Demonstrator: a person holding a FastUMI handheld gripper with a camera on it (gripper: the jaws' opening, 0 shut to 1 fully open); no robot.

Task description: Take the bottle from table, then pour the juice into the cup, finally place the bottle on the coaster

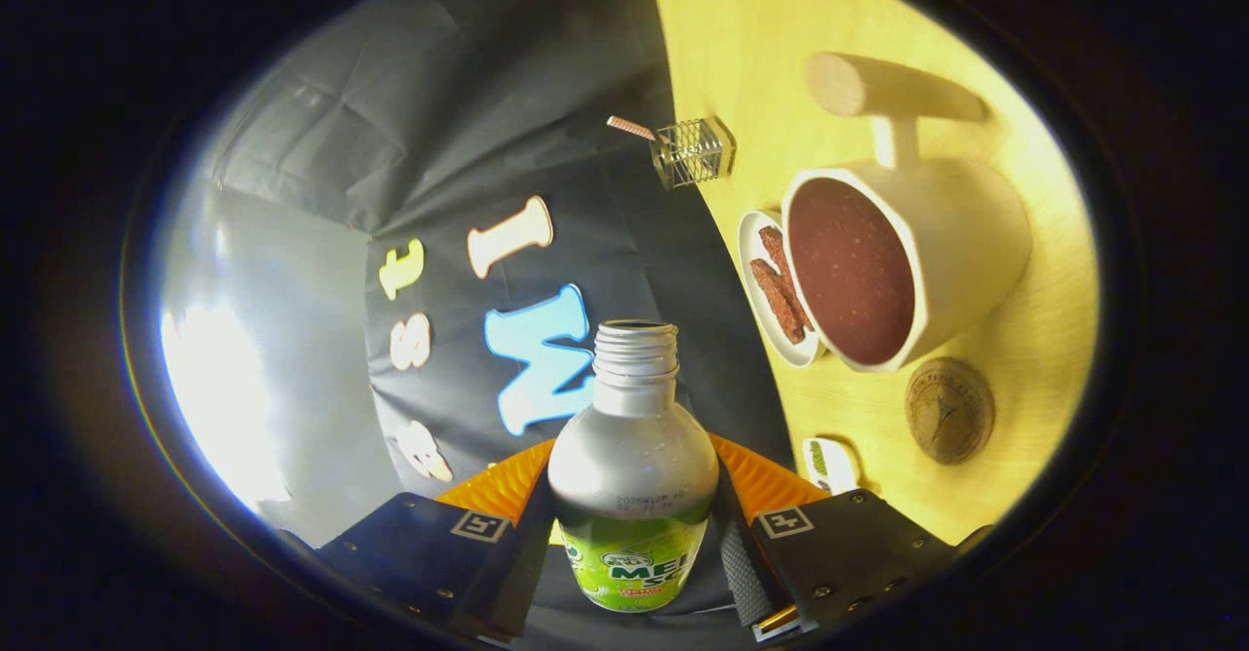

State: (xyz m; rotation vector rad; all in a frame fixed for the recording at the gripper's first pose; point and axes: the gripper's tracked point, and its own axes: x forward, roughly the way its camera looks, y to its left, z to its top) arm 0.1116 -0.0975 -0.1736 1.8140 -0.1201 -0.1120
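- I have the gripper [632,544] clamped on the silver metal bottle with the green label [632,466]; both fingers press its sides, one on each flank of the body.
- The bottle's threaded neck is uncapped (its mouth points away from me along the fingers), with the booth's dark cloth wall behind it.
- My view is rolled, so the yellow wooden table [1025,378] stands on edge off to the bottle's right.
- On that table I see the big white cup with a thick handle [961,231], holding a reddish-brown drink; it is apart from the bottle's mouth.
- Touching the cup's rim sits a small white oval dish with brown sticks [776,290].
- Just beside the cup lies the round brown coaster [948,410], bare.
- Beyond the cup, near the table's edge, is a small clear ribbed holder [693,151].
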